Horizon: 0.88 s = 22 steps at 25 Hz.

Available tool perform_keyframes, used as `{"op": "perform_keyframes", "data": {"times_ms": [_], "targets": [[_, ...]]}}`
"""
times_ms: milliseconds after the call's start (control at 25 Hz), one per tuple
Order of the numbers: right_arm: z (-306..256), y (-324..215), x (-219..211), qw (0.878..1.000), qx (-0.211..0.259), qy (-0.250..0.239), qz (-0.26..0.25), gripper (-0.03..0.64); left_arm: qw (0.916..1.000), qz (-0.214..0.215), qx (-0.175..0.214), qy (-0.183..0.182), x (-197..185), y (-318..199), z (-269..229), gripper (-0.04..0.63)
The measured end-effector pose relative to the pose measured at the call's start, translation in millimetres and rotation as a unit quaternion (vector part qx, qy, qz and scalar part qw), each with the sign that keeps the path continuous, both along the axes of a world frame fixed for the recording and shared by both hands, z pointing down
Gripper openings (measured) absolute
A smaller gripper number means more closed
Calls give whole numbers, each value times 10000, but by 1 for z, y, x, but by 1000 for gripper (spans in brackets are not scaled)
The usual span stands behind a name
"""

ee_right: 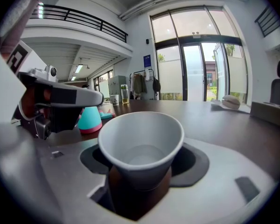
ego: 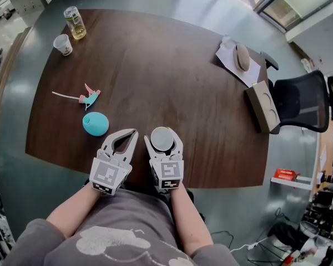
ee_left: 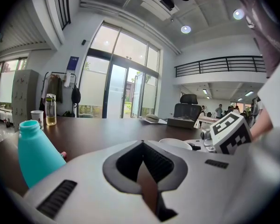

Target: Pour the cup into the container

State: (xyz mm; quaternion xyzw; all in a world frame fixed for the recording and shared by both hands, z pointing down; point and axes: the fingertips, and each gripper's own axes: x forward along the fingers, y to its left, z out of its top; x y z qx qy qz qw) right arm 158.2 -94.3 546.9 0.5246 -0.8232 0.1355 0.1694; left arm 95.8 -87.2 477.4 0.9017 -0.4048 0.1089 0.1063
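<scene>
My right gripper (ego: 162, 134) is shut on a white paper cup (ego: 162, 139), held upright just above the table's near edge. In the right gripper view the cup (ee_right: 142, 141) fills the middle; its inside looks plain white and I make out no contents. Beside it my left gripper (ego: 132, 133) is shut, with its tips (ee_left: 141, 146) meeting and nothing between them. A teal bottle (ego: 95, 123) with an open neck (ee_left: 30, 124) stands to the left of the left gripper. Its pink and teal spray head (ego: 89, 98) lies apart, farther back.
A glass bottle of yellow liquid (ego: 75, 22) and a second paper cup (ego: 62, 44) stand at the far left corner. Far right lie a grey mouse on paper (ego: 242, 57) and a cardboard box (ego: 263, 106). An office chair (ego: 299, 100) stands beyond the table's right edge.
</scene>
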Motion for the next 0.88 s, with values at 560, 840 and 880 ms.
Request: {"op": "perform_keyframes", "data": {"times_ms": [560,840,880], "targets": [[3,20,-2,9997,-224,-22,-1,420,10000,59,7,61,-7,2,-2,8],[3,47,9,9980,-290,-27,567,420,9994,311,25,138,-17,11,-4,7],[1,51,12,9973,-270,-42,680,420,9993,354,30,153,-18,13,-6,6]]}}
